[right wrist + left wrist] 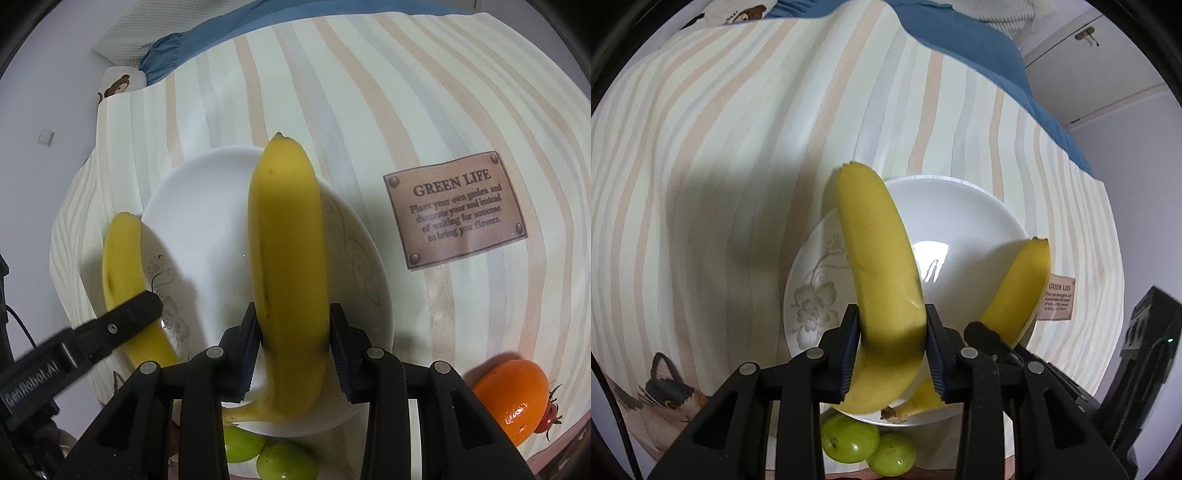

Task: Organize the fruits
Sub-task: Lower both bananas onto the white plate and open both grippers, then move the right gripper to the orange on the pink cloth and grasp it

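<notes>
Looking along the left gripper (892, 354), its blue-padded fingers were closed on the lower part of a curved yellow banana (877, 266), which stood up over a white shallow plate with a grey flower pattern (812, 299). Holding it low, near the stem end, probably left the long body free to be lowered flat onto the plate. A second yellow banana (1015, 291) leaned over the plate's right rim, with a black finger of the other tool in front of it. Two round green fruits (868, 445) lay on the striped cloth (720, 147) just below the plate's near edge.

From the right wrist, the right gripper (295, 350) likewise clamped a yellow banana (288, 240) near its stem, poised over the same white plate (192, 221), seemingly so both fruits could be set down together. The left gripper's black finger (129, 314) crossed in front of its banana (122, 258) at the plate's left rim. A glossy orange fruit (511, 395) sat well apart to the right, and the green fruits (266, 458) just below the plate.
</notes>
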### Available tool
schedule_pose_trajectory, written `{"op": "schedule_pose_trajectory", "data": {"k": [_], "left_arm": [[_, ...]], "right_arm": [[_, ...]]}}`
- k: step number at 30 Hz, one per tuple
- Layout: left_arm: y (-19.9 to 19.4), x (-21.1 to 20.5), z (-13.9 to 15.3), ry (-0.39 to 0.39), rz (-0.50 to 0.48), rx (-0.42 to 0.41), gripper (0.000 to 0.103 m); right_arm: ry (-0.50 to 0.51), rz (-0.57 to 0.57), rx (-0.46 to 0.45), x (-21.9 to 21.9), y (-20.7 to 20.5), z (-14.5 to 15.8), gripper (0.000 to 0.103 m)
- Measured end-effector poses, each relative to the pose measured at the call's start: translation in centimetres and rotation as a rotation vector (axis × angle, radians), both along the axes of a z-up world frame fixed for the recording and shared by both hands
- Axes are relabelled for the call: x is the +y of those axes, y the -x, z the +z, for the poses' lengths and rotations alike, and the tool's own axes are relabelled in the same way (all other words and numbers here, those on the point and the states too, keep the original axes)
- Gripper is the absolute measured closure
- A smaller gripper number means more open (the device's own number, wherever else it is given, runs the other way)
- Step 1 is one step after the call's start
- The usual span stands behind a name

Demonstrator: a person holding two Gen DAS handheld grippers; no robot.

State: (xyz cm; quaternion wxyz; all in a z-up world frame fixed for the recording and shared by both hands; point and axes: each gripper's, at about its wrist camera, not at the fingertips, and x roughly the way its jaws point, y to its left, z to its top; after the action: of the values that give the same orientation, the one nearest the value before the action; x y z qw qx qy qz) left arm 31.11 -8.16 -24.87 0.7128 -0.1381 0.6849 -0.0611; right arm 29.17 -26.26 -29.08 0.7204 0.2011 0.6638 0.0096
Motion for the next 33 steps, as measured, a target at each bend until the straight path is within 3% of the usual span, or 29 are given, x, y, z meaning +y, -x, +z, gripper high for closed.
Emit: {"op": "schedule_pose_trajectory", "data": {"k": [2,6,10,13,15,21,33], "left_arm": [[0.0,-0.6,-0.3,-0.011,-0.005,0.011,0.069],[0.1,-0.8,0.2,-0.043,-0.005,-0.007,0.069],[0.0,-0.6,1.5,-0.076,-0.006,-0.051,0.065],[0.0,-0.3,2.5,-0.102,-0.014,-0.084,0.049],[0.1,-0.2,3.0,-0.123,-0.025,-0.103,0.032],[1.6,0.3,4.2,-0.194,-0.062,-0.155,0.009],[6.9,1.5,7.8,-0.283,-0.086,-0.261,0.009]], "right_arm": [[0.003,0.0,0.001,0.3,-0.8,0.1,0.047],[0.01,0.004,-0.001,-0.1,-0.9,1.0,0.043],[0.016,0.022,-0.007,-0.3,-0.8,2.0,0.031],[0.026,0.037,-0.012,-0.2,-0.8,2.6,0.027],[0.033,0.051,-0.017,-0.2,-0.4,3.3,0.023],[0.089,0.112,-0.035,-0.1,1.0,4.7,0.01],[0.151,0.185,-0.141,-0.3,6.4,9.9,0.006]]}}
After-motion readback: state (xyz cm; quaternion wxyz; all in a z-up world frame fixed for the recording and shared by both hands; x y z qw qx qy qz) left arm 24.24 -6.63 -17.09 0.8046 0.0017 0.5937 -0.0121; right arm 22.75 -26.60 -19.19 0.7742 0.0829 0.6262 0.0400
